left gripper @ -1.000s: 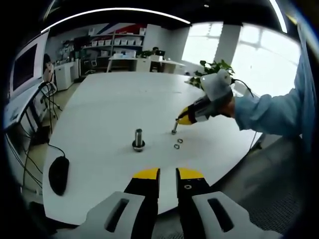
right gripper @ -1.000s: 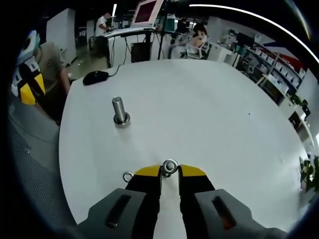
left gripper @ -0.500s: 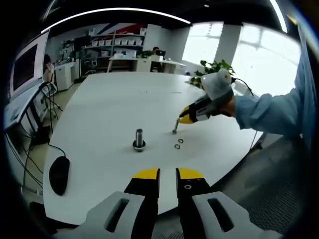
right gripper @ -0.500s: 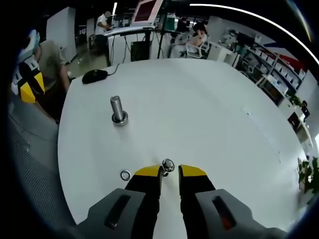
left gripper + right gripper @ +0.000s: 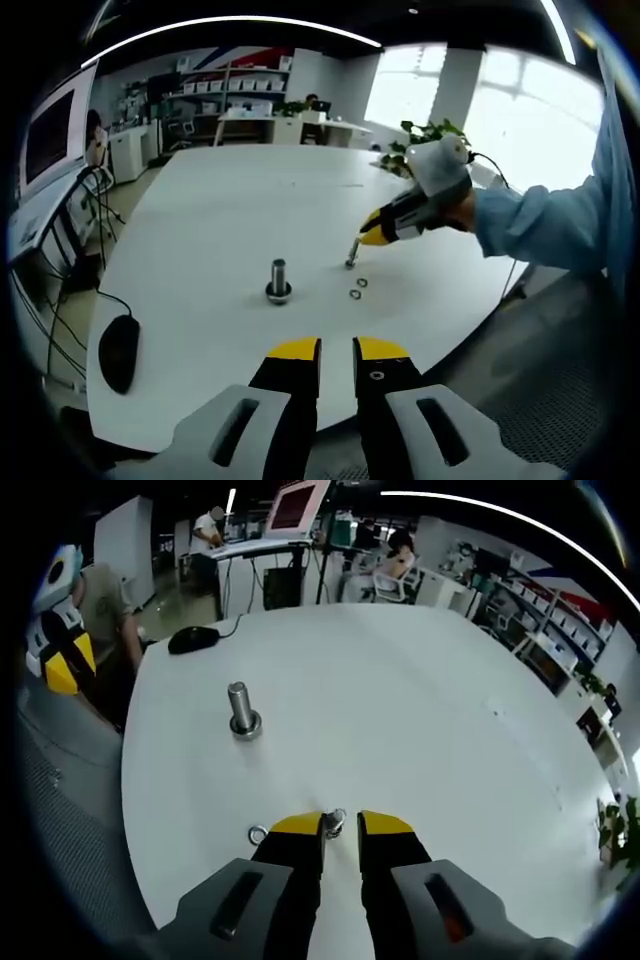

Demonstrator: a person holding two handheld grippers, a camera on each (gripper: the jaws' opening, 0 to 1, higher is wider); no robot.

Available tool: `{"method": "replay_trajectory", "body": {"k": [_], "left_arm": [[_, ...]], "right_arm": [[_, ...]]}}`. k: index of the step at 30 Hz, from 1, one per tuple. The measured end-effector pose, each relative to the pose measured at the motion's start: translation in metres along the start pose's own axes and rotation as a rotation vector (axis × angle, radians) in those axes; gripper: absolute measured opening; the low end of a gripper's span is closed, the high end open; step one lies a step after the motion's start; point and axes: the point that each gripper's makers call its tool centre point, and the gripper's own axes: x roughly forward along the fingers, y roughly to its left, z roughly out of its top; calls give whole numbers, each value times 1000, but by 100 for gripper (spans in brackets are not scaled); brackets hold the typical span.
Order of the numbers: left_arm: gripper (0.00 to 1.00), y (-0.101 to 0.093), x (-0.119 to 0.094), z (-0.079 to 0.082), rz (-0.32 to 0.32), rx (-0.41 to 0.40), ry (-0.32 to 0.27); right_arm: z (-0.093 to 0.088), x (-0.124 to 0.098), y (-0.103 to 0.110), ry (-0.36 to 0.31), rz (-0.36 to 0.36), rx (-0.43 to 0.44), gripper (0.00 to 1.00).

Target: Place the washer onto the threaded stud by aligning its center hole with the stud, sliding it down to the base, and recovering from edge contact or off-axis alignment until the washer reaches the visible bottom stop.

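Right gripper [image 5: 342, 823]: jaws pinch washer [image 5: 334, 823], now lifted, tilted on edge.
Left gripper [image 5: 336, 349]: unchanged, slightly parted, empty.
Stud [image 5: 241, 710]: ahead-left of fingers.

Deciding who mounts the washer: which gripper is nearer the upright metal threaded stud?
Right. The right gripper hovers over the table beside the upright metal threaded stud; the left gripper hangs back at the table's edge.

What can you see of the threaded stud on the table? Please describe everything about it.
The threaded stud is a short, grey, metallic-looking cylinder. It stands upright on the white table, with a wider round collar at its foot. Nothing touches it except the table, and neither gripper holds it. It stands well apart from the right gripper. In the left gripper view it rises near the table's middle.
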Motion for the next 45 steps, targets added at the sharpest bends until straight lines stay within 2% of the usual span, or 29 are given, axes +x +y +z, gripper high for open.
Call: {"method": "replay_trajectory", "body": {"k": [26, 30, 45], "left_arm": [[10, 0, 0, 0, -1, -1, 1], [10, 0, 1, -1, -1, -1, 3], [10, 0, 1, -2, 0, 0, 10]], "right_arm": [[-7, 2, 7, 18, 19, 0, 14], [-8, 2, 11, 19, 34, 2, 11], [-20, 12, 35, 66, 119, 2, 11]]}}
